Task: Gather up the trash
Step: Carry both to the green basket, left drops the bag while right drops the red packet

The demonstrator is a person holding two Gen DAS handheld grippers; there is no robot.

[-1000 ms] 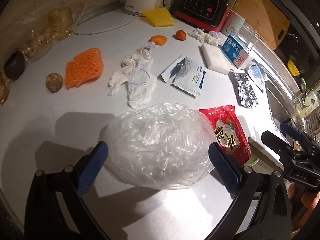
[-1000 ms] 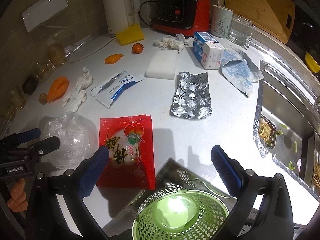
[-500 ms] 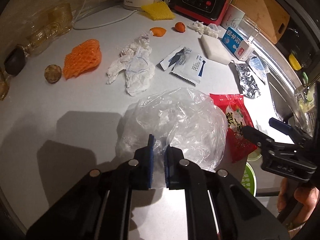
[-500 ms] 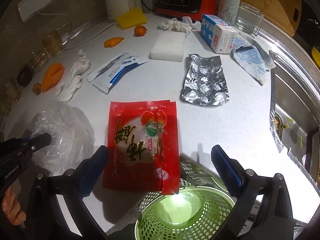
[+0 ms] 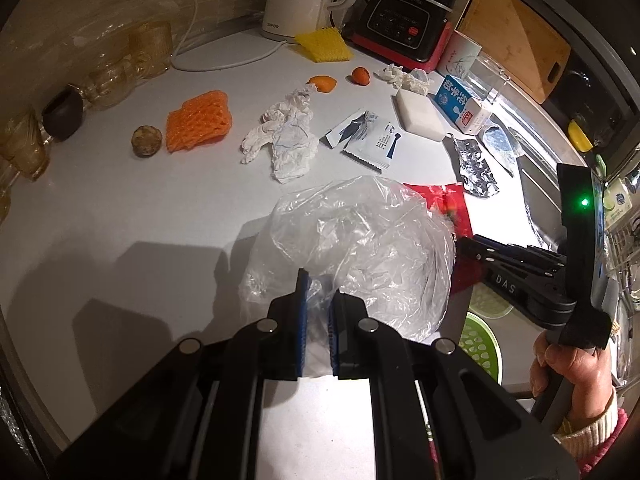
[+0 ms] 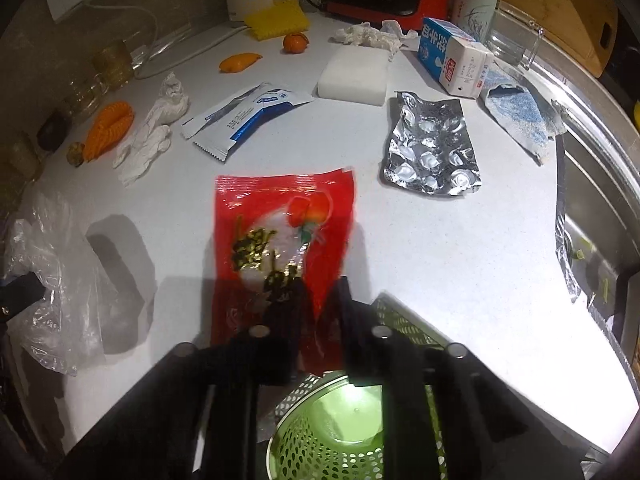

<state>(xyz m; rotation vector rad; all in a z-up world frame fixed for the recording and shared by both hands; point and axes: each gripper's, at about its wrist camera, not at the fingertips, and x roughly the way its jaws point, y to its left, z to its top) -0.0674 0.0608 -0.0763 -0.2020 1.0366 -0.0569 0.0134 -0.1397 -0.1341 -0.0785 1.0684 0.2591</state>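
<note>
My left gripper (image 5: 317, 312) is shut on the near edge of a crumpled clear plastic bag (image 5: 360, 240), which rests on the white counter (image 5: 140, 208). My right gripper (image 6: 320, 300) is shut on the near end of a red snack wrapper (image 6: 280, 216), just above a green perforated basket (image 6: 340, 428) below the counter edge. The right gripper also shows in the left wrist view (image 5: 472, 250), beside the bag. The bag shows at the left of the right wrist view (image 6: 48, 280).
Scattered on the counter are crumpled tissues (image 5: 286, 136), a blue and white sachet (image 5: 368, 140), an orange foam net (image 5: 200, 120), a foil blister sheet (image 6: 432, 152), a milk carton (image 6: 452, 60), a white sponge block (image 6: 356, 76) and orange peels (image 6: 240, 62). A sink (image 6: 592, 208) lies right.
My right gripper has closed on the red wrapper, having been open over it. My left gripper, shut on the bag half a second ago, has pulled it slightly nearer.
</note>
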